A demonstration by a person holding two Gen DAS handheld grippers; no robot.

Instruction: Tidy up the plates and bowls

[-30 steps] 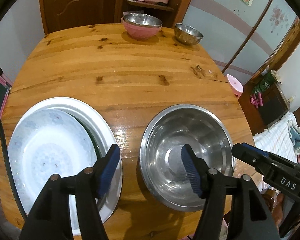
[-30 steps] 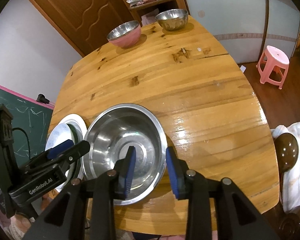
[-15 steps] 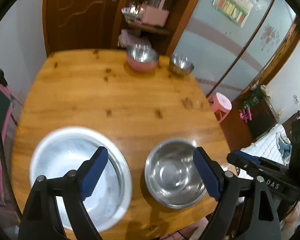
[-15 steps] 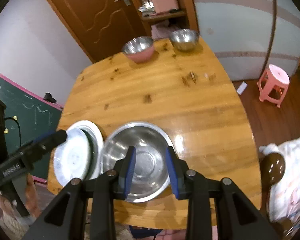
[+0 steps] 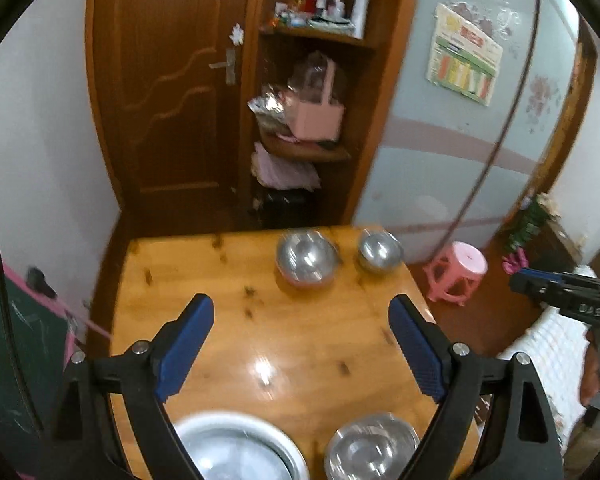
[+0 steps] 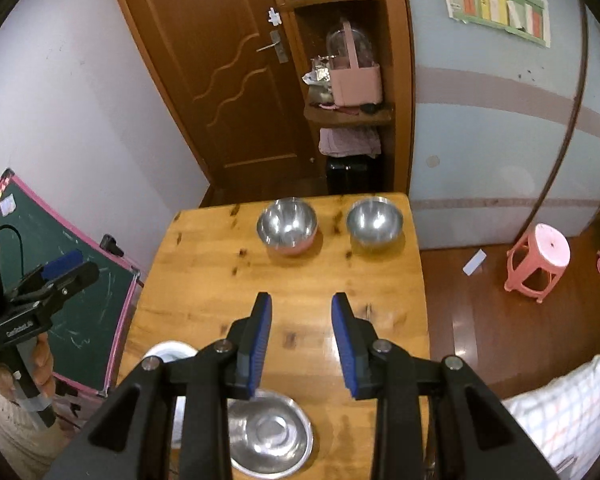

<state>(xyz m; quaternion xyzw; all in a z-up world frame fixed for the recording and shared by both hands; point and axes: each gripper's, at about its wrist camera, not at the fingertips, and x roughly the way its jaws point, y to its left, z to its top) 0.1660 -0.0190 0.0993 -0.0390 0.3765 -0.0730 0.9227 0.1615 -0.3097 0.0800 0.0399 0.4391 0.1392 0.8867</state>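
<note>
Both grippers are raised high above the wooden table (image 5: pixel 300 344) and hold nothing. My left gripper (image 5: pixel 300 348) is wide open. My right gripper (image 6: pixel 301 344) is open with a narrower gap. Near the front edge lie a stack of plates (image 5: pixel 236 454) on the left and a large steel bowl (image 5: pixel 374 452) beside it; the bowl (image 6: pixel 270 432) and the plates (image 6: pixel 168 354) also show in the right wrist view. At the far edge stand a steel bowl nested in a pink bowl (image 6: pixel 287 226) and a smaller steel bowl (image 6: pixel 374 222).
A door (image 6: pixel 220 80) and a shelf unit (image 6: pixel 348 80) with a pink basket stand behind the table. A pink stool (image 6: pixel 538 262) is on the floor at right. A green chalkboard (image 6: pixel 72 312) leans at left.
Both grippers have risen far above the table and tilted up toward the far wall. The left gripper has opened wider. The bowls and plates have stayed in place.
</note>
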